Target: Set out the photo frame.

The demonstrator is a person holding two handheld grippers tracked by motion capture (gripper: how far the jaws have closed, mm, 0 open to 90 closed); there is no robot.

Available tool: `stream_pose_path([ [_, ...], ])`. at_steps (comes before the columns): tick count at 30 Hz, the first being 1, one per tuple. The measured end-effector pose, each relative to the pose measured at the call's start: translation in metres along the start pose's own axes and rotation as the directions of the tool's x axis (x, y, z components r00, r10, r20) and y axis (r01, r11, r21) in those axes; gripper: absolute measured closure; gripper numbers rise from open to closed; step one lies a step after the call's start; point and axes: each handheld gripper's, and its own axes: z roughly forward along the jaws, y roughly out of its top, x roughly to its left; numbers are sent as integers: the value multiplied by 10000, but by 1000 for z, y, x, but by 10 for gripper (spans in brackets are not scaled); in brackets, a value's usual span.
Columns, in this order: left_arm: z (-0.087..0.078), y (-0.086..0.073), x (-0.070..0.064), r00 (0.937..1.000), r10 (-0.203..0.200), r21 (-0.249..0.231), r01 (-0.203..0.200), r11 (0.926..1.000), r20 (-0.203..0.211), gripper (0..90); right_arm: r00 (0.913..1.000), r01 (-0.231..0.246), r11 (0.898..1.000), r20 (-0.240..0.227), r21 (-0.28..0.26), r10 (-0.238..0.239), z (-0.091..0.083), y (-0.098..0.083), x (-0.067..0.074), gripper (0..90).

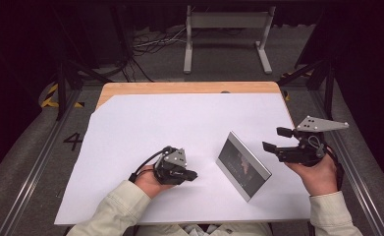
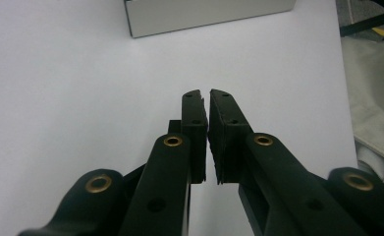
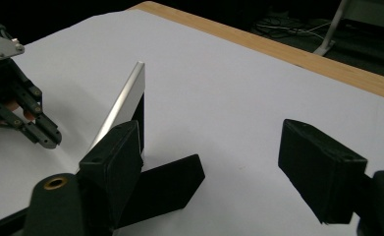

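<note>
Our right gripper (image 1: 276, 139), jaws wide and empty, sits nearer the picture frame (image 1: 242, 165), just ahead, edge-on; our left gripper (image 1: 192, 174), jaws nearly closed, holds nothing.

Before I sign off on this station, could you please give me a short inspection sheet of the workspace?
Surface: white sheet covering a wooden table.
Job's things: silver-framed picture frame with a dark picture, standing on its black rear prop.
Clutter: nothing seen.
Grippers: left gripper nearly shut, nothing between its jaws; right gripper wide open, beside the frame, not gripping it.
Cables: black cable at the left gripper; loose wires on the floor.
Surroundings: grey metal stand, carpeted floor.
</note>
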Motion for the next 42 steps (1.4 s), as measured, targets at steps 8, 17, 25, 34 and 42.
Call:
stream_pose_path([
  [8,-9,-10,7,9994,-273,-71,271,9996,-217,847,9971,251,9997,-717,22,-249,-4,7,3,256],
  [17,-10,-13,11,9986,-395,-85,393,9992,-347,839,9864,775,9949,-1498,649,-671,-4,15,8,293],
  [25,-12,-16,13,9982,-503,-197,496,9986,-336,822,9850,669,9958,-1632,623,-559,-5,21,15,267],
  [34,-11,-16,13,9981,-487,-173,480,9987,-388,817,9820,789,9936,-1776,806,-636,-1,20,27,253],
  [42,-10,-16,13,9980,-509,-130,505,9986,-376,811,9794,651,9935,-1965,935,-457,4,15,36,272],
])
